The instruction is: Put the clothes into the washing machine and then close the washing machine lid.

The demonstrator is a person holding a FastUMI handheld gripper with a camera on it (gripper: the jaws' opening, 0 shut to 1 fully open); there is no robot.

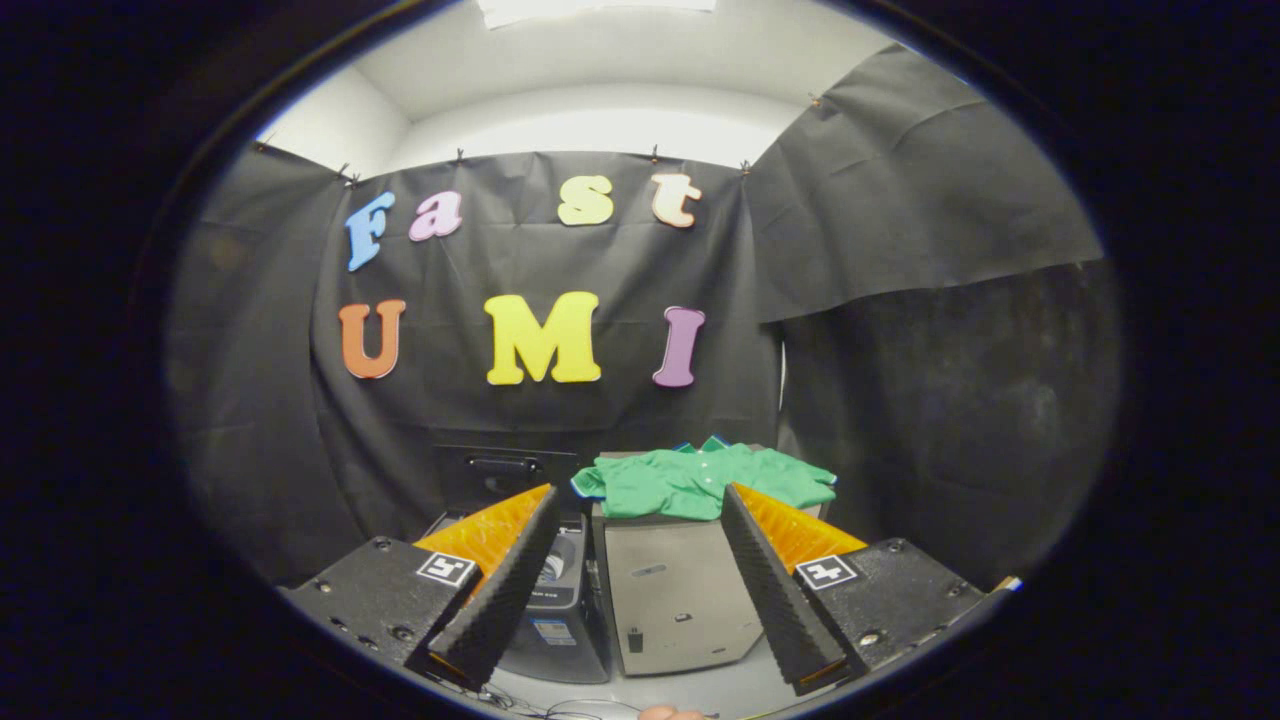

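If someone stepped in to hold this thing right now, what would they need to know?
Gripper: fingers spread wide open, holding nothing.
Green short-sleeved shirt: lies crumpled on top of the grey metal cabinet, beyond the fingers.
Dark washing machine: beside the cabinet, behind the left finger; its lid appears raised.
Done: nothing yet.
Left: grasp the shirt, drop it in the machine, close the lid.

Shirt (700, 480) was soft matt cloth, creased. Box (675, 590) under it looked like smooth brushed metal. Washing machine (555, 600) was glossy dark plastic. Gripper (640, 500) fingers spread, ribbed pads (765, 570).
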